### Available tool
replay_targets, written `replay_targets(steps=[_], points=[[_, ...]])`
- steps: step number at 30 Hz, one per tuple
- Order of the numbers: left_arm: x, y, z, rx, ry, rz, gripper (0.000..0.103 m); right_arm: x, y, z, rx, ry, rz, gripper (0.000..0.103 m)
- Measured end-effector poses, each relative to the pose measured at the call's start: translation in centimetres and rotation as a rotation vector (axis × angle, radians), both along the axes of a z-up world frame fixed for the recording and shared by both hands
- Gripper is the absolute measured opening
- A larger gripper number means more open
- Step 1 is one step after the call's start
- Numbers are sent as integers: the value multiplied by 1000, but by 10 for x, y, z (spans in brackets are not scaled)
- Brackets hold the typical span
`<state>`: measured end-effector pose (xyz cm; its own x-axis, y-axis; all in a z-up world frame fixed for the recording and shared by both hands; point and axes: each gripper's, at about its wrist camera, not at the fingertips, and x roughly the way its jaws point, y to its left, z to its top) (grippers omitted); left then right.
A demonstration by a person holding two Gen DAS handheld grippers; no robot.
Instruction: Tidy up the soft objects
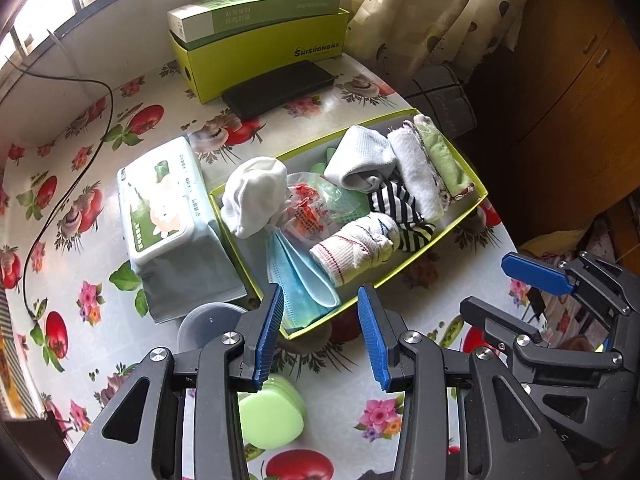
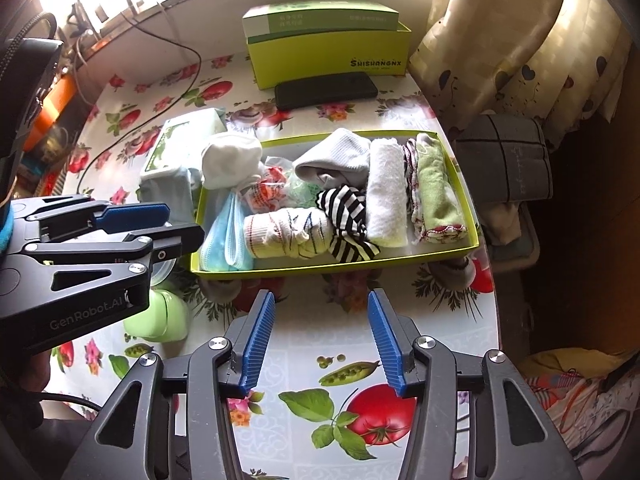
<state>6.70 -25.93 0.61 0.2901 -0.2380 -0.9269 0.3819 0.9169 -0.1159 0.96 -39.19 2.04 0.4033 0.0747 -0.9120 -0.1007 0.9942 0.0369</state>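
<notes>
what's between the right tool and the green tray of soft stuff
Only bare flowered tablecloth lies between the open right tool and the tray, seen in the right wrist view.

One shallow green tray holds two rolled towels, four socks and one blue face mask. One wipes pack, one black phone, two stacked boxes.

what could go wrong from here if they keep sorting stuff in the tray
The blue face mask droops over the near left corner of the green tray; a gripper passing there could snag it and drag it out. The white sock is piled high against the wet wipes pack and might tumble off the tray's left rim. Both the left gripper and right gripper are open, empty and side by side, so they could collide reaching in.
</notes>
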Motion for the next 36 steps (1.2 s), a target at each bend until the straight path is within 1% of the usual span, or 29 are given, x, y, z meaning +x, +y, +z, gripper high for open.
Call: replay_targets(steps=[20,36], points=[[2,-1,-8,5,34,4,40,1,5,-7,0,19,17,49],[4,1,-9,9,34,17,40,3,7,-6,2,20,25,49]])
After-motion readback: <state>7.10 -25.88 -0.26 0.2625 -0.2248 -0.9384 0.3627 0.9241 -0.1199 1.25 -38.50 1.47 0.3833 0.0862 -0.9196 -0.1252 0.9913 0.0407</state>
